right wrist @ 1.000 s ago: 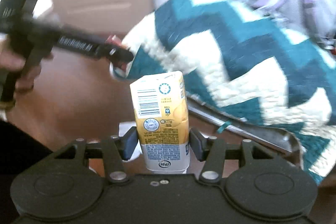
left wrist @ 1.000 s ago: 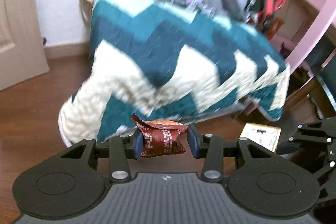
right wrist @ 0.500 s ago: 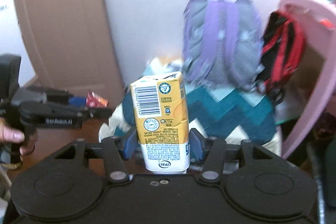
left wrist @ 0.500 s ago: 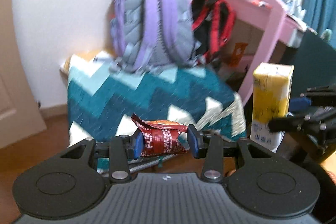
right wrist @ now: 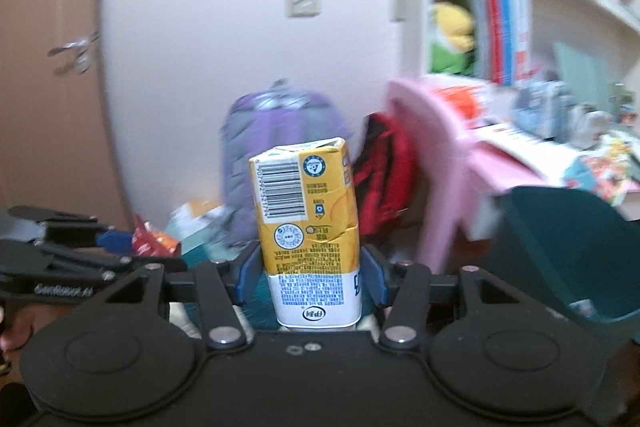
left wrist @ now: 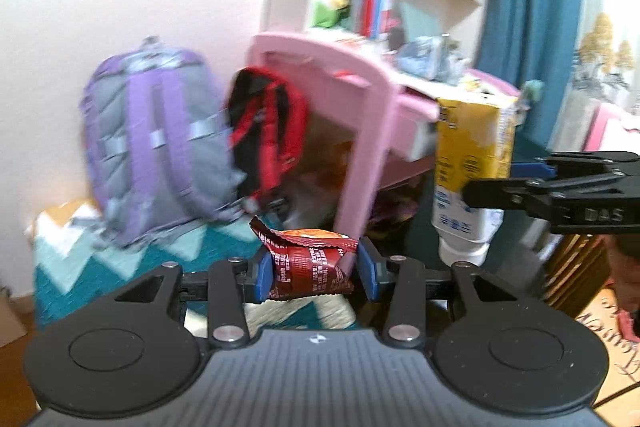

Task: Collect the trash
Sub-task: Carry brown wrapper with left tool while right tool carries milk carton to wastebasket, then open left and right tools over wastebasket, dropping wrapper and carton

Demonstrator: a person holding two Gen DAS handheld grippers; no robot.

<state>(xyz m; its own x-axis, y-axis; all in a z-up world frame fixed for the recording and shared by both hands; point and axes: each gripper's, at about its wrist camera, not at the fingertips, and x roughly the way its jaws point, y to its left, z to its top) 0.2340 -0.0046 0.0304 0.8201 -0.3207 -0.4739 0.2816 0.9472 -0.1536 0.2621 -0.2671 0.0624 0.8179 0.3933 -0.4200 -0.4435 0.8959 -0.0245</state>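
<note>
My left gripper is shut on a crumpled red snack wrapper and holds it in the air. My right gripper is shut on an upright yellow and white drink carton. The carton and the right gripper also show at the right of the left wrist view. The left gripper with the wrapper shows at the left of the right wrist view. A teal bin stands at the right, below and beside the carton.
A purple backpack and a red-black bag lean by a pink desk. A zigzag blanket lies below. Shelves with books rise at the right. A brown door is at the left.
Both grippers have lifted and swung right, from facing the blanket and floor to facing the desk and shelves. Each still holds its item. The teal bin has come into view.
</note>
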